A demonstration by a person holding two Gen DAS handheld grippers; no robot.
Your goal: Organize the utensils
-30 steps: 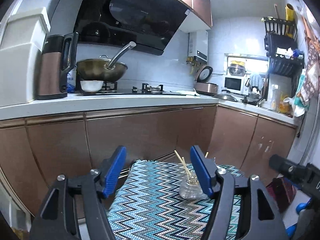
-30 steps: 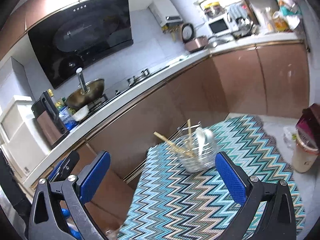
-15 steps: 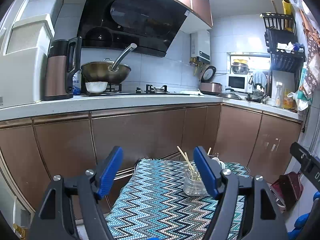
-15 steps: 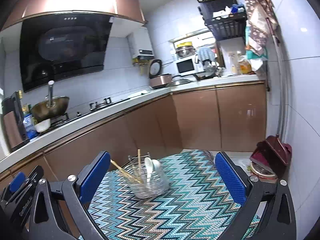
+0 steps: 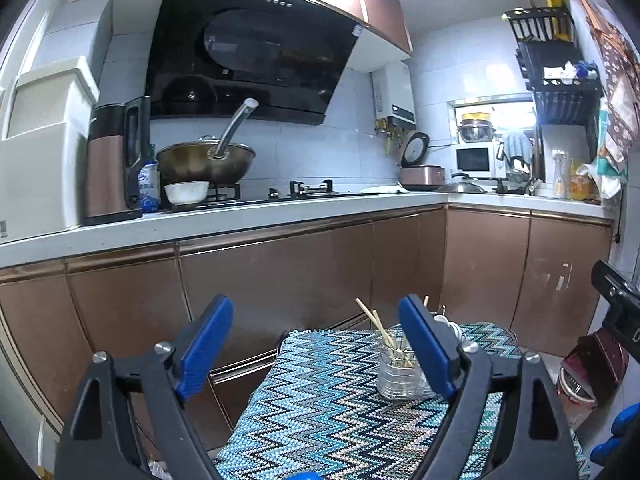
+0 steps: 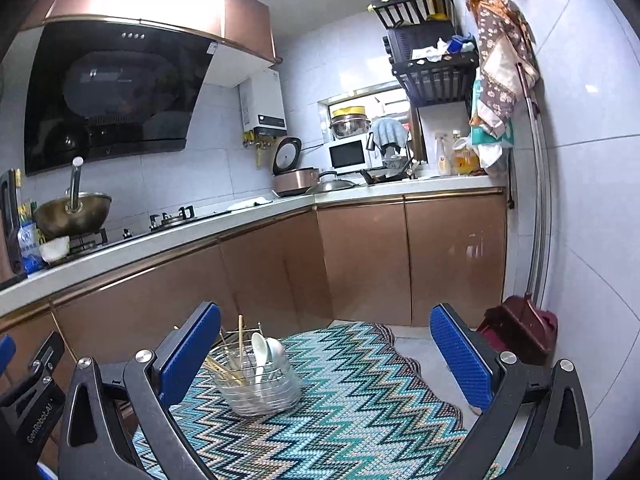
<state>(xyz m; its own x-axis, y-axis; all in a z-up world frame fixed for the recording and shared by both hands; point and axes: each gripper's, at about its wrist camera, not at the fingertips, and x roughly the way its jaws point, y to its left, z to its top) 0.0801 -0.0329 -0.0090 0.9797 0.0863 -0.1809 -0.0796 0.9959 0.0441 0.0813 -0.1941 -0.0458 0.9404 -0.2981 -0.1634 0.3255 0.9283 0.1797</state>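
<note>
Chopsticks (image 6: 224, 368), spoons (image 6: 262, 354) in jar (image 6: 260, 388)

surface: zigzag-patterned cloth (image 6: 360, 408) | on it: glass jar (image 6: 260, 388) with utensils

Left wrist view sits low above the zigzag-patterned woven cloth (image 5: 320, 400), facing the brown-fronted kitchen cabinets (image 5: 280, 280) and black range hood (image 5: 248, 48). Right wrist view, similarly low and near, faces further right toward the corner counter. Both share the clear glass jar of utensils (image 5: 400, 376) (image 6: 260, 384), cloth, and stove wall.
</note>
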